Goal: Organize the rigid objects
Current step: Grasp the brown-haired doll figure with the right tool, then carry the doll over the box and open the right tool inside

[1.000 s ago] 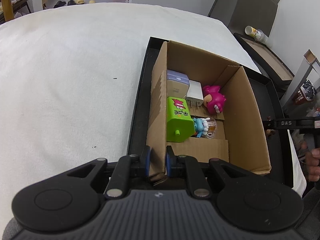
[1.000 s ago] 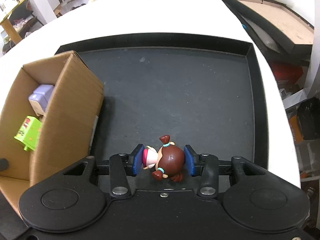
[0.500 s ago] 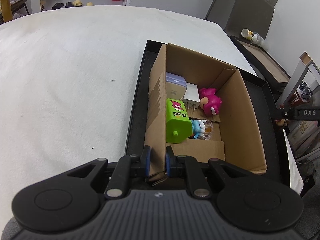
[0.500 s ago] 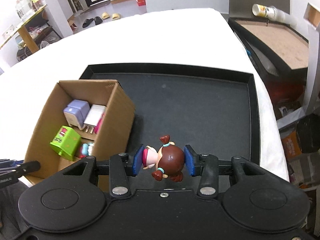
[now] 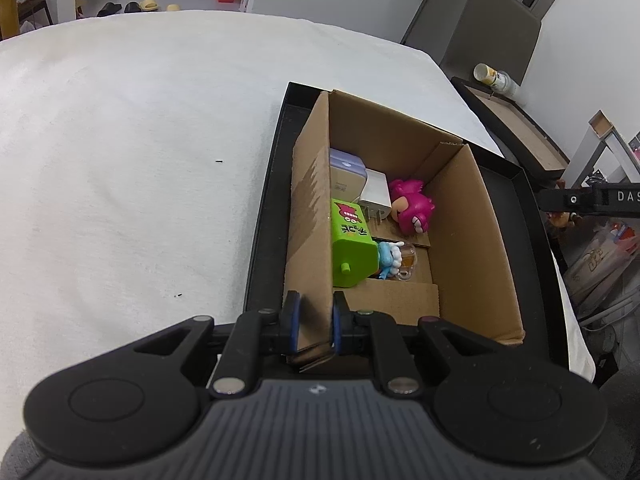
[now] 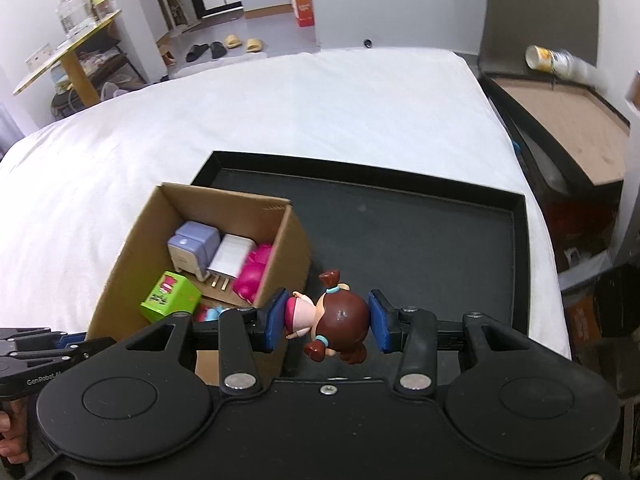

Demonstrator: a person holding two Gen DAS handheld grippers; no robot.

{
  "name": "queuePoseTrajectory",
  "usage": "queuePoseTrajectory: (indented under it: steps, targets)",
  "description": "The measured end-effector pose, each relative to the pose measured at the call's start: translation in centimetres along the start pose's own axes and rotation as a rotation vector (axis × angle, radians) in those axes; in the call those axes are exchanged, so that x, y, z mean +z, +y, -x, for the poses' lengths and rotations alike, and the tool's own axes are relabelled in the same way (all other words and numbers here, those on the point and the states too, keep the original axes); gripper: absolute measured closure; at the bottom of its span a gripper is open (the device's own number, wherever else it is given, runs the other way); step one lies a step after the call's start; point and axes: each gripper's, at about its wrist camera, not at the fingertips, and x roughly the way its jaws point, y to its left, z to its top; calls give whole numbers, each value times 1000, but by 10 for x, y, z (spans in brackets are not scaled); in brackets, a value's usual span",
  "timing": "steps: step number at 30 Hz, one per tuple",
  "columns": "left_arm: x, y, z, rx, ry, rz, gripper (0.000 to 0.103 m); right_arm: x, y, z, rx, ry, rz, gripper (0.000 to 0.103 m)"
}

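The doll figurine, brown-haired with pigtails, sits at the lower centre of the right wrist view, pinched sideways between the blue pads of the right tool and held in the air above the black tray. To its left in that frame stands the open cardboard box on the tray's left part; the box's near right wall lies between the figurine and the box's inside. In the box lie a lavender charger, a white plug adapter, a pink toy, a green block toy and a small blue figure.

In the left wrist view the left tool is at the lower centre, its pads pressed onto the box's near left wall, pinching the cardboard. The tray rests on a white table that fills the left of both frames. At the upper right a second tray with a brown base holds a tipped paper cup. Slippers lie on the floor at the top.
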Motion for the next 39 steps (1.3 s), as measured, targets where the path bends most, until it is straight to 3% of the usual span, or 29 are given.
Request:
queuePoseTrajectory:
  steps: [25, 39]
  targets:
    - [0, 10, -5, -58, 8, 21, 88, 10, 72, -17, -21, 52, 115, 60]
    - [-1, 11, -7, -65, 8, 26, 88, 12, 113, -49, -62, 128, 263, 60]
